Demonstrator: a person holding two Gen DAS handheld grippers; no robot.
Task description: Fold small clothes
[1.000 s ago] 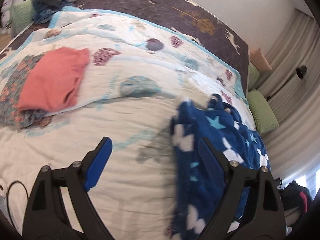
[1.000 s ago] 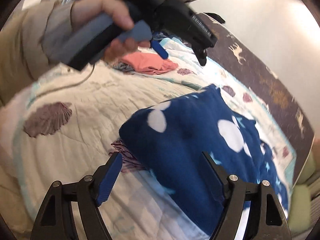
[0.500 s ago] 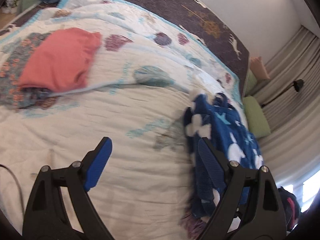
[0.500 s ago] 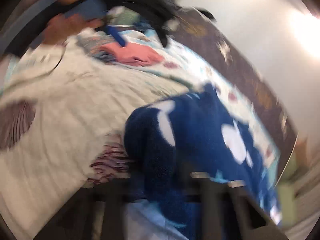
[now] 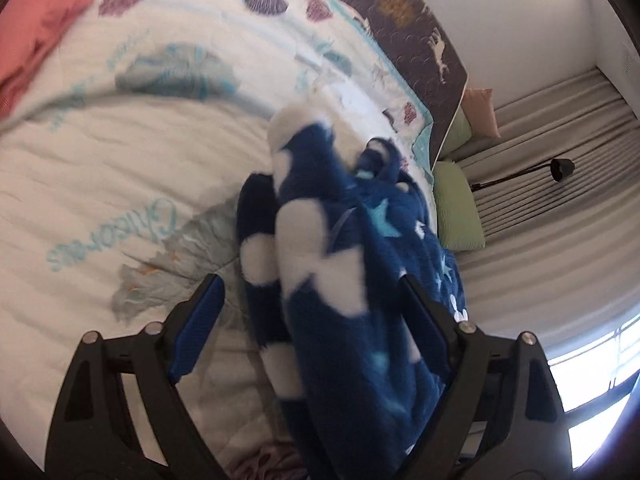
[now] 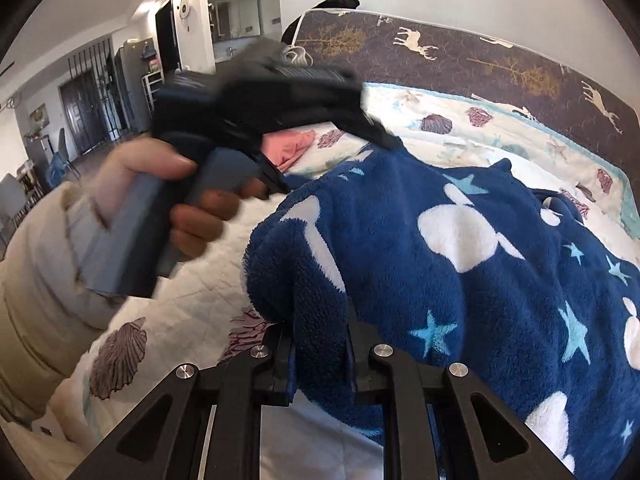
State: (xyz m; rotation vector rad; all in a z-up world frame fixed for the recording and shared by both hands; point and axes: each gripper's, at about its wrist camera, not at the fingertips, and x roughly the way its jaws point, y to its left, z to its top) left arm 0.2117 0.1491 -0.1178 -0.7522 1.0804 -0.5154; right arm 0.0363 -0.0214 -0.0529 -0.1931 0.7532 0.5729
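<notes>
A fluffy dark blue garment with white shapes and light blue stars lies on the bed quilt. My right gripper is shut on the near folded corner of the garment. My left gripper is open, with the garment's edge lying between its spread fingers. In the right wrist view the left gripper hovers over the far edge of the garment, held by a hand.
A folded pink garment lies on a patterned one at the far left of the bed. A dark deer-print headboard runs along the wall. Green cushions, curtains and a black lamp stand beyond the bed's end.
My right gripper has closed on the blue garment's corner. My left gripper has moved right and forward over the garment's edge, still open.
</notes>
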